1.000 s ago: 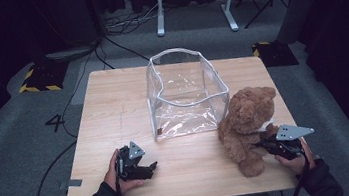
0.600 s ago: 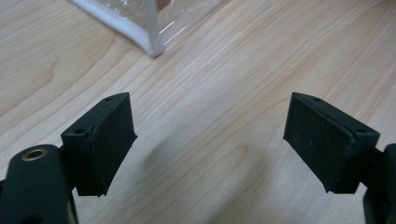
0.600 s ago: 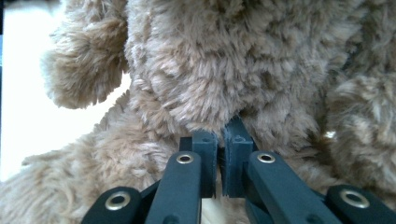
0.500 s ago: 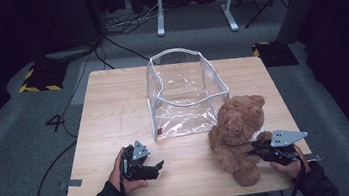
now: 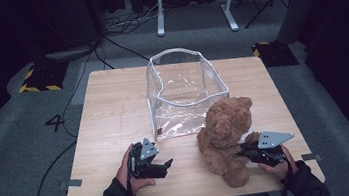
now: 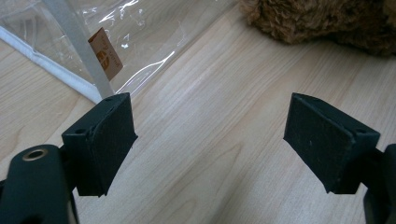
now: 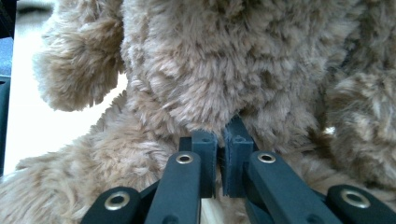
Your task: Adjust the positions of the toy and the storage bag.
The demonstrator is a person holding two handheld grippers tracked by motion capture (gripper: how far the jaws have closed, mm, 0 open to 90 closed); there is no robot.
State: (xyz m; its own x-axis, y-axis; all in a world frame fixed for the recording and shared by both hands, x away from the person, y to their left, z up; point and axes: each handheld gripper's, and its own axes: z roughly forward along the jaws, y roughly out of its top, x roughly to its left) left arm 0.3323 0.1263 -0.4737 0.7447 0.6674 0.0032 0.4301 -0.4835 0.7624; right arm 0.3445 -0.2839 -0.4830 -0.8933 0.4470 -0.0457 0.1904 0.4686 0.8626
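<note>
High view, left to right: left hand-held gripper (image 5: 166, 164) low at lower left of centre over the worktop (image 5: 114, 115), jaws spread with nothing between them; clear plastic bag (image 5: 187, 94) upright and open-topped at frame centre; brown teddy bear (image 5: 225, 137) sitting just right of and below the bag, near its front corner; right hand-held gripper (image 5: 242, 151) at lower right, pressed together and pinching the bear's fur low on its body. Right gripper view: pads nearly meeting, buried in plush (image 7: 205, 84). Left gripper view: bare wood between the open pads, bag edge (image 6: 70, 70) upper left, bear upper right.

Step in hand, judged: dragging the bear toward the bag, probably for loading. Next move calls for lifting the bear over the rim, perhaps steadying the bag with the free gripper.

Against the earlier frames: bear and right gripper shifted leftward, closer to the bag; left gripper slightly shifted, equally open.
</note>
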